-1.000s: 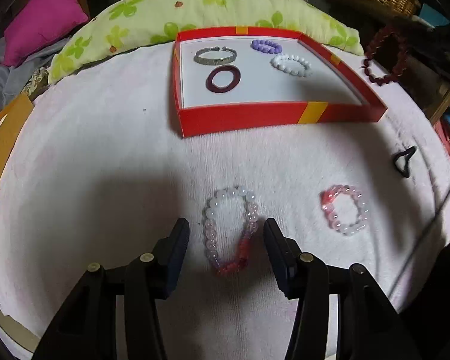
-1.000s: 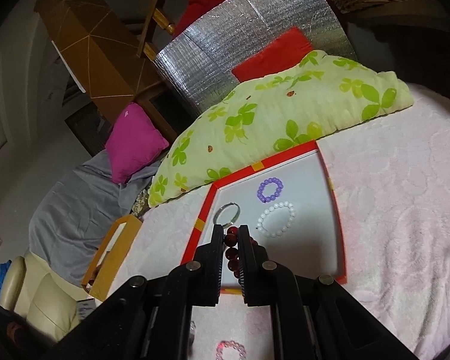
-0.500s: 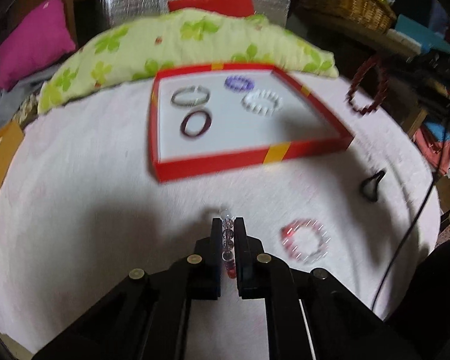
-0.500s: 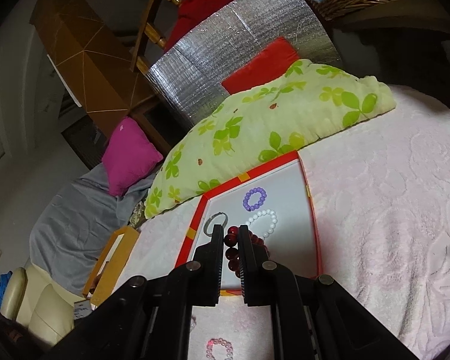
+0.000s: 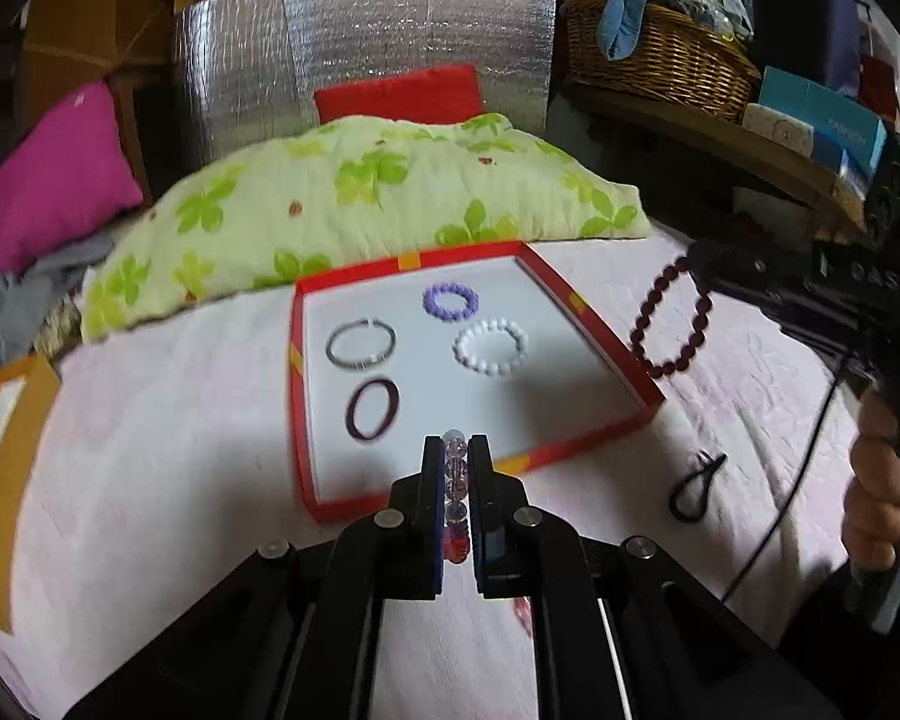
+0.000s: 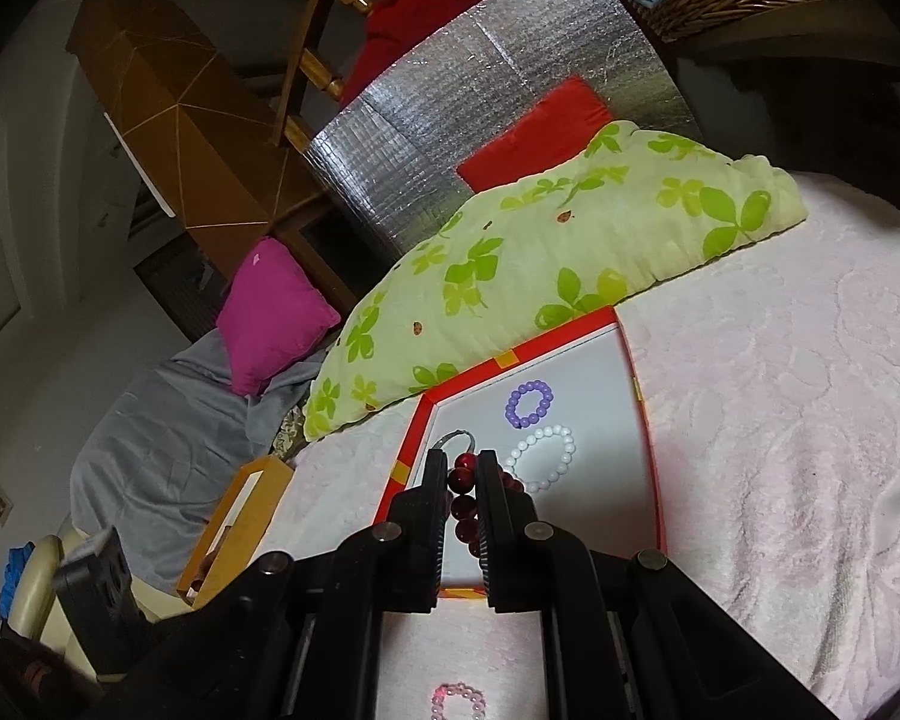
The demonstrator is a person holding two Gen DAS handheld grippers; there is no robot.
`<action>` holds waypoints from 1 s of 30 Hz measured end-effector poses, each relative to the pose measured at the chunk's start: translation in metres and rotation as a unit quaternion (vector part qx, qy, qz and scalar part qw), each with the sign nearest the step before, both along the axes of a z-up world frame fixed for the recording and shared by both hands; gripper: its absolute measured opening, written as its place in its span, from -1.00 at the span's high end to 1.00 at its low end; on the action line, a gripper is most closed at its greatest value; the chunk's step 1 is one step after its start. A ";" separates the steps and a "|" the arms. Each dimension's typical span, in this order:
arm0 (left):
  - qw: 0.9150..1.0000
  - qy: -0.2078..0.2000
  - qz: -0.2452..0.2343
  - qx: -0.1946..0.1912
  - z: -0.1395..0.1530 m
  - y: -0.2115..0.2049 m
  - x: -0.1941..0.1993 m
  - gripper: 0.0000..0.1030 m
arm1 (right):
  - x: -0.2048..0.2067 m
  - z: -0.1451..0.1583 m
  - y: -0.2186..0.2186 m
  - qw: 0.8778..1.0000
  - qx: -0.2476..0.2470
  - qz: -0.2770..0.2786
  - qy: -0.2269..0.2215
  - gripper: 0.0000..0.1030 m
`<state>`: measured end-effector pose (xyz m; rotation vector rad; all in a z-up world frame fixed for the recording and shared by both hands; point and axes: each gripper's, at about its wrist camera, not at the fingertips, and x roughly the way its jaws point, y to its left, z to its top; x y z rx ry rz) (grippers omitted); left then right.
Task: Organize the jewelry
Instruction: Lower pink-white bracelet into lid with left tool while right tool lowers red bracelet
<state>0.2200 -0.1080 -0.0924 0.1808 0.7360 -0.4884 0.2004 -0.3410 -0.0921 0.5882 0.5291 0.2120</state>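
Note:
My left gripper (image 5: 456,444) is shut on a pink and clear bead bracelet (image 5: 455,480), lifted off the pink cloth in front of the red tray (image 5: 297,420). In the tray lie a purple bead ring (image 5: 450,302), a white bead bracelet (image 5: 489,346), a silver bangle (image 5: 360,345) and a dark oval ring (image 5: 372,408). My right gripper (image 6: 463,459) is shut on a dark red bead bracelet (image 6: 463,501), which hangs beside the tray's right edge as the dark red bracelet (image 5: 669,318) in the left wrist view. A pink-white bracelet (image 6: 457,699) lies on the cloth below.
A black hair tie (image 5: 696,483) lies on the cloth right of the tray. A green-leaf pillow (image 5: 360,204) borders the tray's far side. A person's hand (image 5: 882,492) holds the right gripper. An orange box (image 5: 6,480) sits at the left edge.
My left gripper closed on the pink and clear bracelet and lifted it off the cloth toward the tray. The right gripper kept still with the dark red bracelet.

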 end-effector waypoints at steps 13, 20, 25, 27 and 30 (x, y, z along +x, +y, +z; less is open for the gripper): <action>0.999 -0.030 0.009 0.011 0.014 -0.024 0.039 0.85 | 0.012 -0.002 0.006 1.000 -0.002 0.002 0.006 0.79; 1.000 -0.009 0.014 0.006 -0.001 -0.028 0.058 0.86 | 0.020 -0.006 0.011 1.000 -0.006 0.005 0.015 0.79; 1.000 -0.002 0.013 -0.001 -0.003 -0.027 0.064 0.85 | 0.023 -0.009 0.016 1.000 -0.006 0.005 0.021 0.79; 1.000 0.001 0.015 -0.005 -0.005 -0.026 0.066 0.85 | 0.024 -0.010 0.020 1.000 -0.009 0.006 0.022 0.79; 1.000 0.009 0.020 -0.009 -0.008 -0.024 0.068 0.85 | 0.028 -0.014 0.023 1.000 -0.009 0.009 0.027 0.79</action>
